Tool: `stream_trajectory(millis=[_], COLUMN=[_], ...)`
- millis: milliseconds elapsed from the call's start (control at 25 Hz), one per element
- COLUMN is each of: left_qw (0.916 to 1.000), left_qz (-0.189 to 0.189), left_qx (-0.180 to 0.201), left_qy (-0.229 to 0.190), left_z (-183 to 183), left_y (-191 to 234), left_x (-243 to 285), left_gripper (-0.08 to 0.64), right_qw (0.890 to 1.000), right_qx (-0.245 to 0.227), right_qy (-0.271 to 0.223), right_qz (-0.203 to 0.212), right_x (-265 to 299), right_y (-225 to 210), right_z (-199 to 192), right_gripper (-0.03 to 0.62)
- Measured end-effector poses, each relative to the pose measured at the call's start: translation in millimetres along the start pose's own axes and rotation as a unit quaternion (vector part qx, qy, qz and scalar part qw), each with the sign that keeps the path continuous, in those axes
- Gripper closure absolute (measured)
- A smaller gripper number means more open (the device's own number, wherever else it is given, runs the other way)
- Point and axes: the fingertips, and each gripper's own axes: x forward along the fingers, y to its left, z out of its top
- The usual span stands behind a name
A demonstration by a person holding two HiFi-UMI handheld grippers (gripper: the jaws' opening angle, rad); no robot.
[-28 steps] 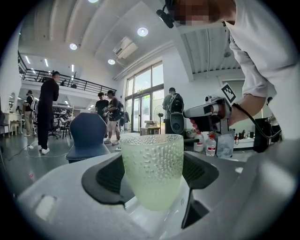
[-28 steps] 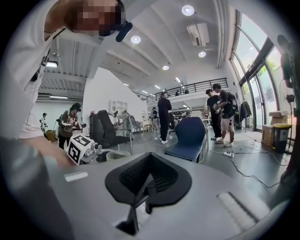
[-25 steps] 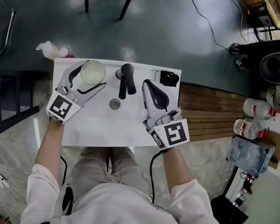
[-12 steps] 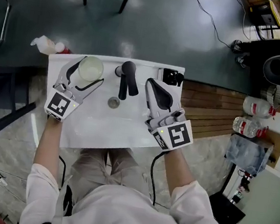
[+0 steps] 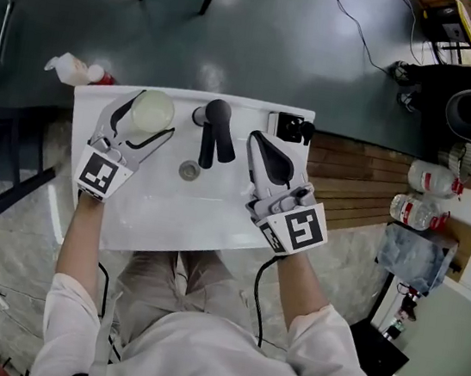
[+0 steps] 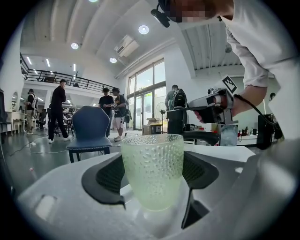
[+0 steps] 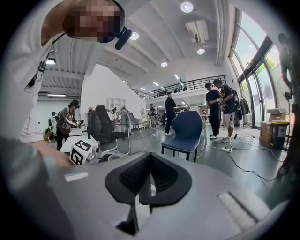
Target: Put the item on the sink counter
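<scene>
A pale green, dimpled glass cup (image 5: 149, 108) stands upright between the jaws of my left gripper (image 5: 153, 117), over the back left corner of the white sink counter (image 5: 91, 102). In the left gripper view the cup (image 6: 152, 164) fills the gap and both pads press its sides, so the left gripper (image 6: 154, 177) is shut on it. Whether the cup's base touches the counter I cannot tell. My right gripper (image 5: 258, 139) hovers over the basin to the right of the black faucet (image 5: 214, 129). Its jaws are shut on nothing (image 7: 149, 161).
A drain (image 5: 188, 169) lies in the basin below the faucet. A small black object (image 5: 286, 127) sits at the counter's back right corner. A bottle (image 5: 74, 70) lies off the left corner. A wooden slatted bench (image 5: 349, 186) and water bottles (image 5: 428, 179) are to the right.
Both grippers have sunk a little toward the sink. The cup stays gripped in the left jaws, and the right jaws stay shut.
</scene>
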Motion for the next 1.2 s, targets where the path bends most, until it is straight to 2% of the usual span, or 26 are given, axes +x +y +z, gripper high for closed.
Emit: stream_trajectory(millis=[480, 640, 800, 1200], left_qw=[0.9999, 0.9999, 0.9994, 0.9991], left_qz=[0.009, 0.012, 0.012, 0.016], left_qx=[0.013, 0.012, 0.029, 0.026], left_qy=[-0.003, 0.004, 0.016, 0.029], left_z=[-12, -19, -22, -27], left_y=[-2, -2, -3, -3], left_x=[6, 7, 9, 7], left_gripper=[0.183, 0.183, 0.183, 0.179], right_qw=[1.000, 1.000, 1.000, 1.000], right_qx=[-0.003, -0.003, -0.004, -0.001], right_qy=[-0.001, -0.002, -0.001, -0.004], right_qz=[0.003, 0.004, 0.008, 0.012], right_x=[-1, 1, 3, 5], right_y=[-4, -6, -6, -6], right_z=[-7, -11, -15, -15], right_gripper=[0.588, 0.588, 0.588, 0.588])
